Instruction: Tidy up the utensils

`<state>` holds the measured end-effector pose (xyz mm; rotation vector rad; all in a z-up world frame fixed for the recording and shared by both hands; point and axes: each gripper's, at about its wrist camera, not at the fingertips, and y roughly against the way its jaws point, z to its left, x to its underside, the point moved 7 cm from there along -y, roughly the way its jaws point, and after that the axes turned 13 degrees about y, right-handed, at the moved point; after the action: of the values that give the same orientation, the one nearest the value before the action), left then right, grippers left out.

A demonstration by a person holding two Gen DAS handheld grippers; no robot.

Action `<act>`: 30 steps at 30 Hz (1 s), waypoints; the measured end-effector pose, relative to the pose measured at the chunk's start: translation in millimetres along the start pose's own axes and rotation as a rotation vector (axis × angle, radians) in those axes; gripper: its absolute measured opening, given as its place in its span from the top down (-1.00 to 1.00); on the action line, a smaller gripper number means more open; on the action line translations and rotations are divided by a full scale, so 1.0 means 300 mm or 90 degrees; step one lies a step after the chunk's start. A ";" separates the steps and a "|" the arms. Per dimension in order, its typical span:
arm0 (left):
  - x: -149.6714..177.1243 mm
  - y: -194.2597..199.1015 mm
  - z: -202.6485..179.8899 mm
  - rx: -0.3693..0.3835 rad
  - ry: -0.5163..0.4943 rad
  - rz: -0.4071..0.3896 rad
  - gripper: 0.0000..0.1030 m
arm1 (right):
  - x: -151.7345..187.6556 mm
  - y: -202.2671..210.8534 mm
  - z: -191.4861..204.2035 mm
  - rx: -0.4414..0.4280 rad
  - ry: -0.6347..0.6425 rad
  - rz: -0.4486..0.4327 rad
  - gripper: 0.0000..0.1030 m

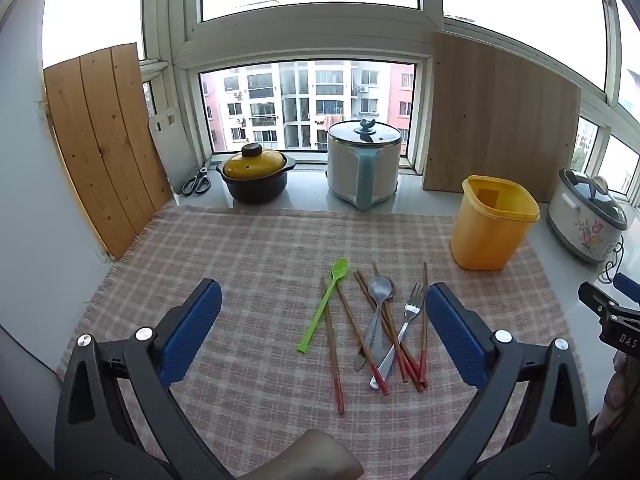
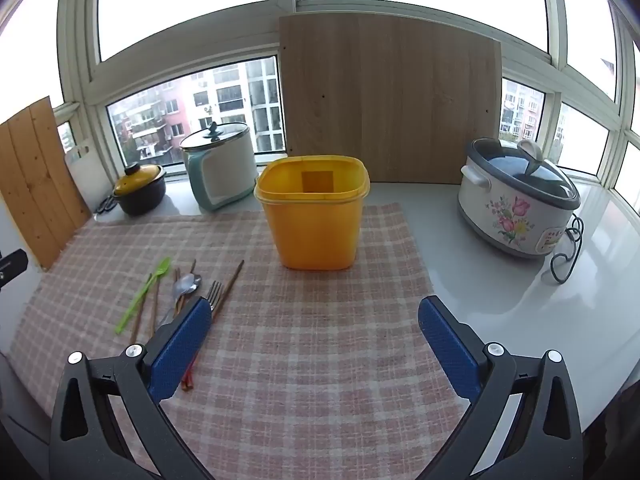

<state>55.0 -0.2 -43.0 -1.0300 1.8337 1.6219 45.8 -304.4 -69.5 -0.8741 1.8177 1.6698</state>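
Observation:
A loose pile of utensils lies on the checked cloth [image 1: 240,248]: a green plastic spoon [image 1: 326,300], a steel spoon [image 1: 378,304], a steel fork [image 1: 408,320] and several red-tipped wooden chopsticks [image 1: 334,360]. A yellow tub [image 1: 494,224] stands empty and upright at the cloth's far right. My left gripper [image 1: 322,300] is open, hovering wide above the pile with nothing between its pads. In the right wrist view the yellow tub [image 2: 314,216] sits straight ahead, and my right gripper [image 2: 314,316] is open over bare cloth. The utensil pile [image 2: 184,292] lies by its left finger [image 2: 180,348].
Along the windowsill stand a yellow-lidded black pot [image 1: 256,176], a white and teal cooker [image 1: 362,164], scissors [image 1: 196,182] and a floral slow cooker [image 2: 516,204] with its cord [image 2: 566,252]. Wooden boards [image 1: 108,140] [image 2: 392,100] lean against the window.

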 end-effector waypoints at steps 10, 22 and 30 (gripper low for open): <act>0.002 0.008 0.004 -0.004 -0.004 -0.005 -1.00 | 0.002 0.000 -0.009 0.003 -0.007 0.005 -0.99; -0.040 0.027 -0.016 0.000 0.004 -0.012 -1.00 | -0.011 0.009 0.003 0.002 0.002 -0.002 -0.99; -0.043 0.031 -0.014 0.002 0.006 -0.013 -1.00 | -0.012 0.009 0.008 0.001 0.004 -0.001 -0.99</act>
<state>55.9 -1.4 -26.6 -1.0542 1.8252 1.6044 46.1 -301.4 -65.3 -0.8815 1.8219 1.6664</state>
